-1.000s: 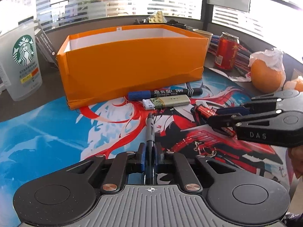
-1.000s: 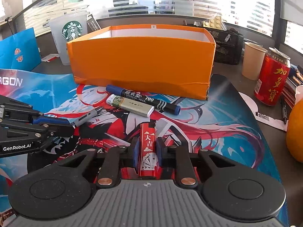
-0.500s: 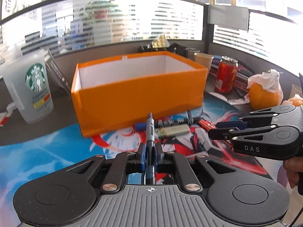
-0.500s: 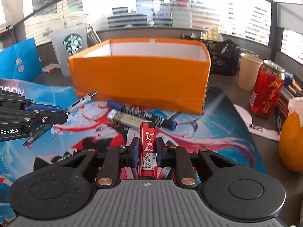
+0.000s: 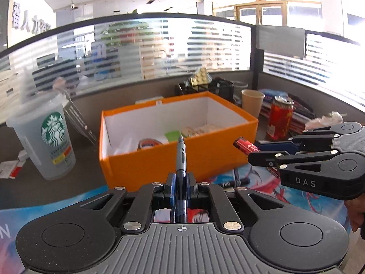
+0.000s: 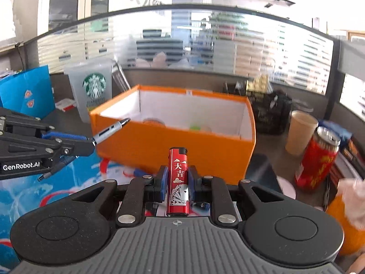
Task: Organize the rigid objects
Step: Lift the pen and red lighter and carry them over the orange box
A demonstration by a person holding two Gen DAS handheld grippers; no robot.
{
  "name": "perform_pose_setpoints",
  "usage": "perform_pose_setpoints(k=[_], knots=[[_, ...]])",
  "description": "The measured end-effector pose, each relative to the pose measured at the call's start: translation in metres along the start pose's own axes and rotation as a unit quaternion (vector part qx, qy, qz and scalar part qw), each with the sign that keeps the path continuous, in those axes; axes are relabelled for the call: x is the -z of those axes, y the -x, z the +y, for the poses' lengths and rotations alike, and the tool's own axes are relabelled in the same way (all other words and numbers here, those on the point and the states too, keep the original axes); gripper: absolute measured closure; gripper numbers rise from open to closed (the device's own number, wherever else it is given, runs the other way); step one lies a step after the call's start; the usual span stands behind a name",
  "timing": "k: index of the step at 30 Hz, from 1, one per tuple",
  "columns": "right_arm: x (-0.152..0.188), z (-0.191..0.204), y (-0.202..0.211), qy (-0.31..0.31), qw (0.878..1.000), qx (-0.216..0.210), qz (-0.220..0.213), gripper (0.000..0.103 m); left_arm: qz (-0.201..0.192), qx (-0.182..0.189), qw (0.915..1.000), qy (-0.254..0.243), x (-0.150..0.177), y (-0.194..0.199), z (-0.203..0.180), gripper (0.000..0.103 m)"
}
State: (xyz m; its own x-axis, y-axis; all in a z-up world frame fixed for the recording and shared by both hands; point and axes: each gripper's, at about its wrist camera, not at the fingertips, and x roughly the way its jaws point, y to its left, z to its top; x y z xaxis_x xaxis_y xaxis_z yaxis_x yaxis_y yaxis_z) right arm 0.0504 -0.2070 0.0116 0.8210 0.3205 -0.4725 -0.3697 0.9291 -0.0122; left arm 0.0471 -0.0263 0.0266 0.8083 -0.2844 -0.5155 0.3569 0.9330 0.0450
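Observation:
My left gripper (image 5: 181, 183) is shut on a grey-and-blue pen (image 5: 181, 157) that points at the open orange box (image 5: 159, 159). It shows from the side in the right wrist view (image 6: 75, 145), with the pen tip (image 6: 124, 121) at the box's near left corner. My right gripper (image 6: 178, 180) is shut on a red lighter (image 6: 178, 178), held above the mat in front of the box (image 6: 194, 146). The right gripper also shows in the left wrist view (image 5: 262, 153), with the lighter's end (image 5: 244, 145) beside the box's right end. Several small items lie inside the box.
A Starbucks cup (image 5: 45, 141) stands left of the box. A paper cup (image 5: 252, 102), a red can (image 5: 279, 121) and a black mesh organiser (image 5: 219, 89) stand at the right and behind. A marker (image 5: 235, 182) lies on the printed mat (image 6: 34, 196). An orange (image 6: 349, 223) sits far right.
Both grippers have risen from the mat with the pen and the lighter and moved up toward the box. The box's inside now shows.

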Motion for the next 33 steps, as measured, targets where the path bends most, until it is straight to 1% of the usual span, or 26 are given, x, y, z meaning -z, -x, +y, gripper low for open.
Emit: perform_pose_setpoints(k=[7, 18, 28, 33], knots=[[-0.027, -0.002, 0.002, 0.008, 1.0, 0.0, -0.024, 0.085, -0.006, -0.002, 1.0, 0.007, -0.015, -0.005, 0.007, 0.096], [-0.054, -0.007, -0.014, 0.007, 0.999, -0.001, -0.039, 0.085, -0.018, -0.015, 0.9996, 0.014, -0.041, -0.016, 0.022, 0.096], [-0.068, -0.014, -0.034, 0.007, 0.999, -0.004, -0.038, 0.085, -0.013, -0.014, 0.9996, 0.019, -0.056, -0.042, 0.035, 0.096], [-0.081, -0.021, -0.049, 0.008, 0.999, -0.003, -0.039, 0.085, -0.012, -0.016, 0.9996, 0.021, -0.064, -0.055, 0.041, 0.096]])
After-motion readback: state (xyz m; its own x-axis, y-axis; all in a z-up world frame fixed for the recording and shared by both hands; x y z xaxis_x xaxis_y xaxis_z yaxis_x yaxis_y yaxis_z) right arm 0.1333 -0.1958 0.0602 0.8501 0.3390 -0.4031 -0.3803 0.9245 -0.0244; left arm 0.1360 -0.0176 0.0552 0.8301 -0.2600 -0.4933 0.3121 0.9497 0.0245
